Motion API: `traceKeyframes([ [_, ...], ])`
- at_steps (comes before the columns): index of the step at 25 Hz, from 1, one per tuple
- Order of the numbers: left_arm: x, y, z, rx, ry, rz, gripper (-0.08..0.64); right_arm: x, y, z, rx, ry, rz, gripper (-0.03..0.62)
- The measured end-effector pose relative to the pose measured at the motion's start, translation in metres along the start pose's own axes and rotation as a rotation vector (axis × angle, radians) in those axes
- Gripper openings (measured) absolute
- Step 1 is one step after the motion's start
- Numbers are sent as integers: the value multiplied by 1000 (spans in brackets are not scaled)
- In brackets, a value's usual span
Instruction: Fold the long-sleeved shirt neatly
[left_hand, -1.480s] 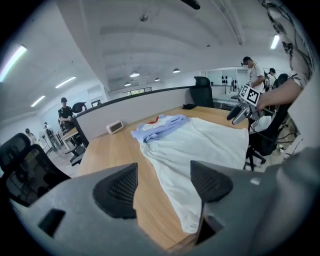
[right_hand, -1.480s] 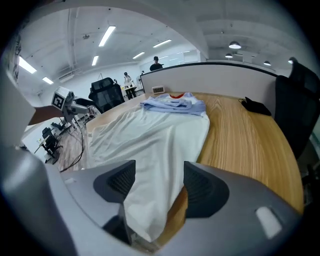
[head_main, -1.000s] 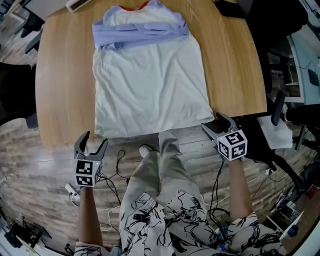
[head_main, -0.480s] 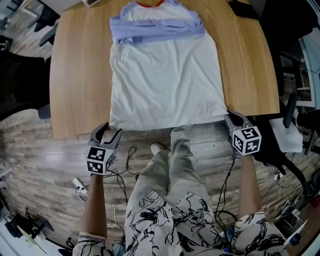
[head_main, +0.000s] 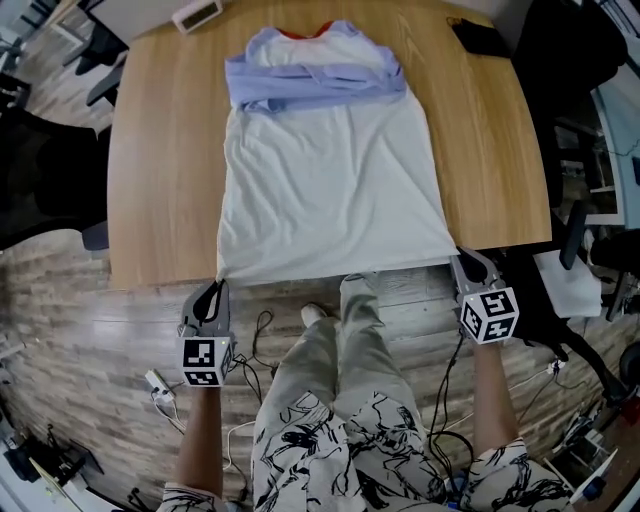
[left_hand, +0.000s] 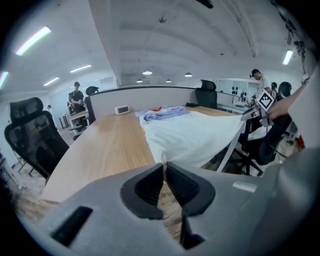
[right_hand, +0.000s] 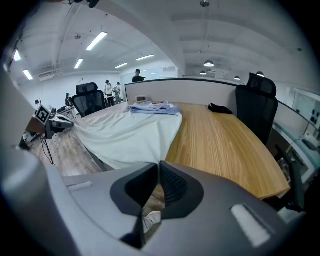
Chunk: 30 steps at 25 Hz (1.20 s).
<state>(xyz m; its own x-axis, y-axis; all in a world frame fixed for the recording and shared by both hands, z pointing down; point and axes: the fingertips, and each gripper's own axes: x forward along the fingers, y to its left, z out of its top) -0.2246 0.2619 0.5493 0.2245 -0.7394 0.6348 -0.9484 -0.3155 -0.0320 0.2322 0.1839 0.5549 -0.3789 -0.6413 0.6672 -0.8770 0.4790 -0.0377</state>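
Far left: a black office chair (head_main: 45, 180) stands on the grey wood-plank floor (head_main: 130, 330), beside the left edge of the table.

Left: my left gripper (head_main: 216, 290), a grey two-jaw tool carrying a cube with square markers, points toward the near table edge. Its jaws have just closed and now pinch the near-left hem corner of the shirt. In the left gripper view the ribbed black pads (left_hand: 150, 186) meet on a thin fold of white cloth.

Centre: the light wooden table with rounded corners (head_main: 160, 150) bears a small white rectangular device (head_main: 196, 14) at its far-left corner. The white long-sleeved shirt with pale lavender sleeves (head_main: 330, 170) lies flat in the middle of the table, collar away from me and red showing inside the neck. Both sleeves are folded across the chest in one band. The hem lies along the near edge, with both its corners drawn just off the table. Below it are my legs in pale grey trousers (head_main: 345, 335).

Right: my right gripper (head_main: 462, 258), a matching grey tool, has also just closed its jaws. They clamp the near-right hem corner, which runs into the pad tips in the right gripper view.

Far right: a flat black object (head_main: 478, 38) rests on the table's far-right corner, well apart from the shirt.
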Motion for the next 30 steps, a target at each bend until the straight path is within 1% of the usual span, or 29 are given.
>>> traceKeyframes([
  [3,-24,-9,4,-47,-16,10,26,-19,5,4,22,-13,-3,20],
  [6,-44,-15,5,-66,-20,2,26,-38,12,5,51,-11,11,20],
  [8,-59,-15,8,-81,-29,-2,26,-49,17,7,48,-7,18,20],
  [10,-70,-13,18,-105,-53,-2,26,-59,18,14,46,-14,19,20],
  [13,-82,-7,48,-128,-110,5,26,-67,17,38,63,-48,35,21],
  [15,-86,1,77,-130,-156,10,26,-69,14,64,82,-87,51,21],
  [17,-85,12,112,-128,-204,7,26,-67,9,99,91,-135,63,21],
  [19,-79,25,149,-119,-232,4,26,-59,1,138,77,-177,71,21],
  [21,-68,40,186,-112,-243,6,26,-48,-10,179,55,-206,77,21],
  [24,-46,63,237,-91,-233,25,26,-26,-26,237,38,-233,96,21],
  [26,-27,77,264,-75,-206,40,26,-7,-38,269,35,-238,106,21],
  [30,25,102,301,-85,-135,50,26,40,-69,312,42,-205,119,21],
])
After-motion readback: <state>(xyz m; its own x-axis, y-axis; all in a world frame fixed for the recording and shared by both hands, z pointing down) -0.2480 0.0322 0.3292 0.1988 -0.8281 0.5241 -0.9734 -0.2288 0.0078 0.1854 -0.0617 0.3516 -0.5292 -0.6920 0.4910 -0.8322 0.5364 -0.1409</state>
